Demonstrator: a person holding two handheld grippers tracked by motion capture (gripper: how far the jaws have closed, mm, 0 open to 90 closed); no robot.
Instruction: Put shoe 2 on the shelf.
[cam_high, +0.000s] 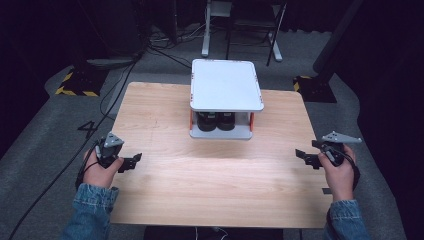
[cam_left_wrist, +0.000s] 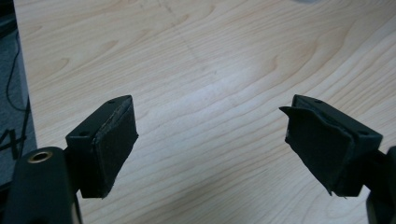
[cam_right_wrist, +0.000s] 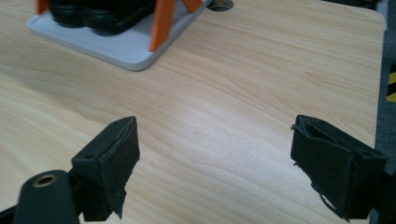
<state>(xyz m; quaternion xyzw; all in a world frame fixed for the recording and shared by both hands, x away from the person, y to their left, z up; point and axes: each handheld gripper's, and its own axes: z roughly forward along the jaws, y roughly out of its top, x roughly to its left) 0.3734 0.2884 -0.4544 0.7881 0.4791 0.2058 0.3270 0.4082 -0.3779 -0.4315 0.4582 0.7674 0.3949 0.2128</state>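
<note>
A white two-level rack (cam_high: 226, 85) with orange posts stands at the far middle of the wooden table (cam_high: 210, 175). Black round objects (cam_high: 216, 121) sit on its lower shelf. In the right gripper view the rack's lower shelf (cam_right_wrist: 126, 49) and an orange post (cam_right_wrist: 161, 21) show at top left, with the black objects (cam_right_wrist: 100, 14) on it. My left gripper (cam_high: 131, 162) hovers open over the table's left edge, nothing between its jaws. My right gripper (cam_high: 305, 157) hovers open near the right edge, also with nothing in it. Both gripper views look down on bare wood: left gripper (cam_left_wrist: 212, 140), right gripper (cam_right_wrist: 215, 158).
Grey carpet surrounds the table, with cables (cam_high: 115, 85) trailing at the left. Yellow-black striped floor bases (cam_high: 75, 85) stand at the far left and far right. A white stand's legs (cam_high: 240, 30) rise behind the table. A hole (cam_right_wrist: 219, 4) pierces the tabletop near the rack.
</note>
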